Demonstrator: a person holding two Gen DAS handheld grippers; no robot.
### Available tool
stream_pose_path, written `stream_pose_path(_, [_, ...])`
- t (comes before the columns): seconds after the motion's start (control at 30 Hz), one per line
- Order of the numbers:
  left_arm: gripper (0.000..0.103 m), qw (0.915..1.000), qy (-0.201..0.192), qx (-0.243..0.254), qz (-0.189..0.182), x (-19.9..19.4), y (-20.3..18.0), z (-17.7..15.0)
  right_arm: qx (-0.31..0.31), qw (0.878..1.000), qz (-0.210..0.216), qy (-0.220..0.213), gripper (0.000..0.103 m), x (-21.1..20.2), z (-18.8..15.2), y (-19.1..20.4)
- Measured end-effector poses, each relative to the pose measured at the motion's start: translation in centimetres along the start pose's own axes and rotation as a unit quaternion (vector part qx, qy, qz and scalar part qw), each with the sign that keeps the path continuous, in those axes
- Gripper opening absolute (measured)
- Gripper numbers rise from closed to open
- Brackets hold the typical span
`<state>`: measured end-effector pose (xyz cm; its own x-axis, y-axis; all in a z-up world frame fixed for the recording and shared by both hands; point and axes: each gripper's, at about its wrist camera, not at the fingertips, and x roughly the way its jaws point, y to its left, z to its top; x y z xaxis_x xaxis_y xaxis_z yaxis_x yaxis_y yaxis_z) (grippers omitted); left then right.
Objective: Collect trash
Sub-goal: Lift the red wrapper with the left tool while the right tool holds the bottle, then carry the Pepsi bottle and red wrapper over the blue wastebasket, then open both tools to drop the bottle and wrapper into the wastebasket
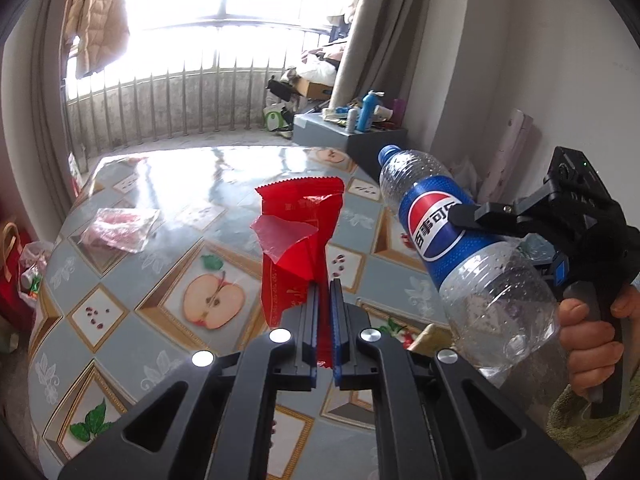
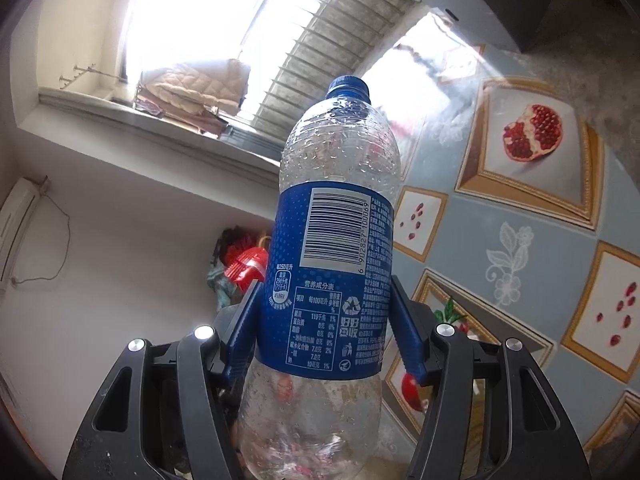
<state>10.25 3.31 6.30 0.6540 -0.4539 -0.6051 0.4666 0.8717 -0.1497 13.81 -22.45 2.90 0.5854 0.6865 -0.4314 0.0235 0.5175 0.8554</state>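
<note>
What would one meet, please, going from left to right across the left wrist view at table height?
Clear pink plastic bag on the table → red wrapper pinched in the left gripper → Pepsi bottle → right gripper clamped on it.

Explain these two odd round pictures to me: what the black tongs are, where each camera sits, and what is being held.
No robot here: a person holds hand-operated tongs in each hand, each with a wide-angle camera looking along its fingers. The left camera shows the left tongs shut on a red wrapper, above a table with a fruit-pattern cloth; a clear plastic bag lies there. At its right edge, a hand holds the right tongs. The right camera shows those tongs gripping an empty cola bottle.
</note>
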Motion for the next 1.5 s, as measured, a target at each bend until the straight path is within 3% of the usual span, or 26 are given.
stream_pose_path(0.17, [0.005, 0.9968, 0.013, 0.035, -0.070, 1.5, -5.2, 1.9, 0.024, 0.998, 0.002, -0.058, 0.057, -5.5, -1.3, -2.5])
stream_pose_path(0.3, [0.005, 0.9875, 0.046, 0.060, -0.139, 4.3, -10.5, 3.0, 0.060, 0.991, -0.020, -0.118, 0.057, -11.4, -2.7, -6.3])
stream_pose_path(0.43, [0.005, 0.9718, 0.092, 0.071, -0.205, 8.3, -16.3, 3.7, 0.114, 0.976, -0.055, -0.179, 0.057, -16.9, -4.6, -10.9])
stream_pose_path(0.53, [0.005, 0.9605, 0.128, 0.082, -0.233, 11.6, -20.8, 3.6, 0.166, 0.957, -0.090, -0.221, 0.057, -20.3, -6.6, -14.7])
stream_pose_path(0.67, [0.005, 0.9481, 0.173, 0.105, -0.245, 16.0, -26.4, 2.8, 0.224, 0.931, -0.134, -0.256, 0.057, -22.9, -8.8, -19.6])
stream_pose_path(0.73, [0.005, 0.9398, 0.199, 0.115, -0.253, 18.2, -28.9, 2.3, 0.251, 0.922, -0.134, -0.262, 0.057, -23.2, -9.4, -22.0])
stream_pose_path(0.83, [0.005, 0.9290, 0.234, 0.124, -0.259, 21.1, -32.2, 1.5, 0.287, 0.913, -0.123, -0.262, 0.057, -22.8, -8.8, -24.7])
stream_pose_path(0.97, [0.008, 0.9237, 0.258, 0.140, -0.246, 24.9, -35.9, 1.0, 0.309, 0.910, -0.117, -0.250, 0.061, -22.1, -6.7, -28.4])
stream_pose_path(1.0, [0.022, 0.9213, 0.265, 0.147, -0.244, 26.0, -36.8, 0.7, 0.317, 0.910, -0.108, -0.244, 0.062, -22.1, -6.1, -29.2])
stream_pose_path(1.03, [0.043, 0.9192, 0.272, 0.152, -0.240, 27.0, -37.4, 0.3, 0.332, 0.908, -0.100, -0.235, 0.064, -22.3, -5.8, -31.0])
stream_pose_path(1.07, [0.048, 0.9190, 0.280, 0.156, -0.230, 28.0, -38.0, -0.1, 0.346, 0.905, -0.094, -0.229, 0.068, -22.2, -5.9, -32.4])
stream_pose_path(1.13, [0.049, 0.9215, 0.288, 0.148, -0.215, 29.0, -38.5, -0.6, 0.377, 0.894, -0.101, -0.220, 0.068, -21.5, -6.0, -35.4])
stream_pose_path(1.23, [0.049, 0.9217, 0.290, 0.133, -0.220, 28.7, -38.1, -0.8, 0.410, 0.877, -0.121, -0.220, 0.068, -21.1, -6.9, -37.5])
stream_pose_path(1.5, [0.049, 0.9324, 0.261, 0.126, -0.216, 26.7, -36.7, 0.1, 0.395, 0.877, -0.136, -0.239, 0.068, -21.9, -8.6, -36.3])
